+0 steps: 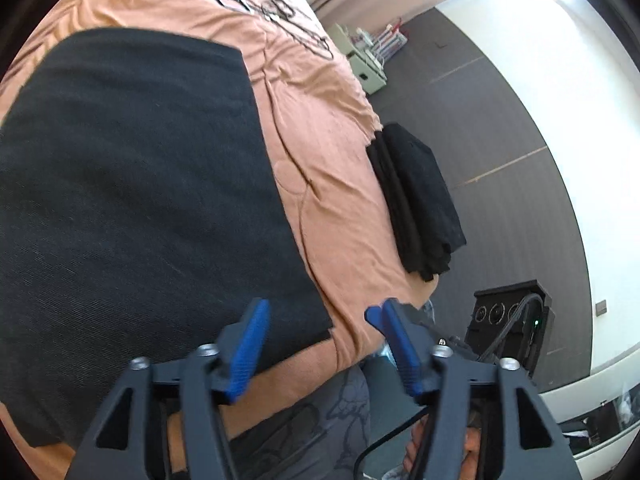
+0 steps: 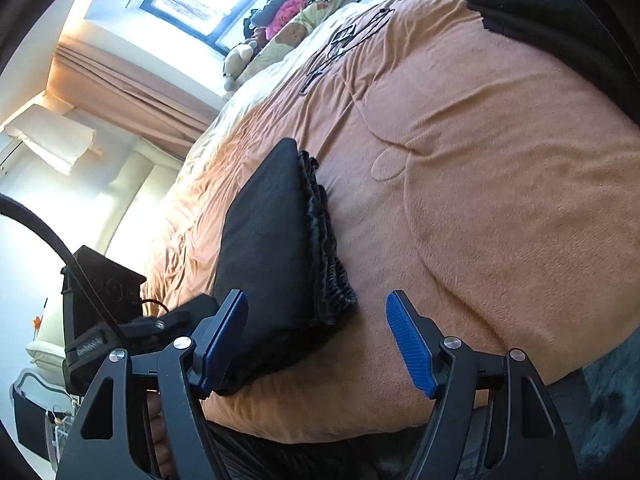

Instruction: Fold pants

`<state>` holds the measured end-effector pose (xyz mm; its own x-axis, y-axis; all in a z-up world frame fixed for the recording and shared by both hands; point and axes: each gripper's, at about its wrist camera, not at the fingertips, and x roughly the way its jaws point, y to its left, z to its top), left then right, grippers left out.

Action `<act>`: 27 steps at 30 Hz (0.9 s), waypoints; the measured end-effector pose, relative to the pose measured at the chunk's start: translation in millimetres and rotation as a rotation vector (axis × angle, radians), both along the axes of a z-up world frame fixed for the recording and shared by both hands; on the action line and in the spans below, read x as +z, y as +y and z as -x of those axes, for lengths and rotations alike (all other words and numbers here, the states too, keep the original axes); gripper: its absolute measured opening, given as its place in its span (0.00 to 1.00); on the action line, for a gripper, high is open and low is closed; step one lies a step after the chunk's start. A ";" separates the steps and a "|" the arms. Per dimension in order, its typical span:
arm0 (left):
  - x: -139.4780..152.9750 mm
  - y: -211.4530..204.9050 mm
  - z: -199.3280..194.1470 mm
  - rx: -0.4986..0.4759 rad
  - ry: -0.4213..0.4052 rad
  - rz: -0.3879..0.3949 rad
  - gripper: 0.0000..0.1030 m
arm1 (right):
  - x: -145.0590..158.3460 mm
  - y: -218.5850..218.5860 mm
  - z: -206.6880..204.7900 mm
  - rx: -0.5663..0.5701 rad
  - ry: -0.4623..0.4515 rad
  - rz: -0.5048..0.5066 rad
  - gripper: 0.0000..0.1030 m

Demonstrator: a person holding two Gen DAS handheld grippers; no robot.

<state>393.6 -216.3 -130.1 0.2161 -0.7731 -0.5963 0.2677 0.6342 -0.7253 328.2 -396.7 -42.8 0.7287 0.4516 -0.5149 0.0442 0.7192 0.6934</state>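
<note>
Wrinkled peach bedspread (image 1: 328,128) under flat rectangular black pants (image 1: 132,208).

The flat black pants (image 1: 132,208) are running out past the left wrist view's left and lower edges, so their full extent cannot be told. In the right wrist view, a dark cloth (image 2: 552,12) is being cut off at the upper right corner, leaving its outline unreadable.

Left tongs (image 1: 320,316): matte black angular frame with triangular cutouts, silver round screws, ribbed blue pads (image 1: 250,344) on both fingers. Right tongs (image 2: 316,320): same black frame, silver screws, textured blue pads (image 2: 412,344). Black cable behind each. Bare skin of hand (image 1: 418,446) under left frame.
</note>
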 end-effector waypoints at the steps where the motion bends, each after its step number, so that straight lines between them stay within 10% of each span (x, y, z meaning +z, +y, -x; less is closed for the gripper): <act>1: 0.2 5.1 -0.5 0.006 -0.002 0.004 0.62 | -0.3 2.1 -1.5 0.005 0.000 -0.002 0.69; 9: -7.3 59.5 -10.8 0.111 0.009 -0.020 0.62 | -3.6 29.2 -23.5 0.058 0.023 0.048 0.64; 16: -15.1 115.9 -17.3 0.227 0.014 -0.061 0.62 | -5.4 41.8 -37.3 0.083 0.037 0.094 0.12; 27: -37.2 180.8 -16.4 0.373 0.041 -0.115 0.62 | 14.1 45.6 -18.8 0.093 -0.012 0.125 0.07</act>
<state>410.0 -35.5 -167.3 0.4440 -0.5738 -0.6882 -0.0248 0.7599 -0.6495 347.0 -351.1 -28.7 0.6932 0.4504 -0.5627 -0.0342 0.8004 0.5985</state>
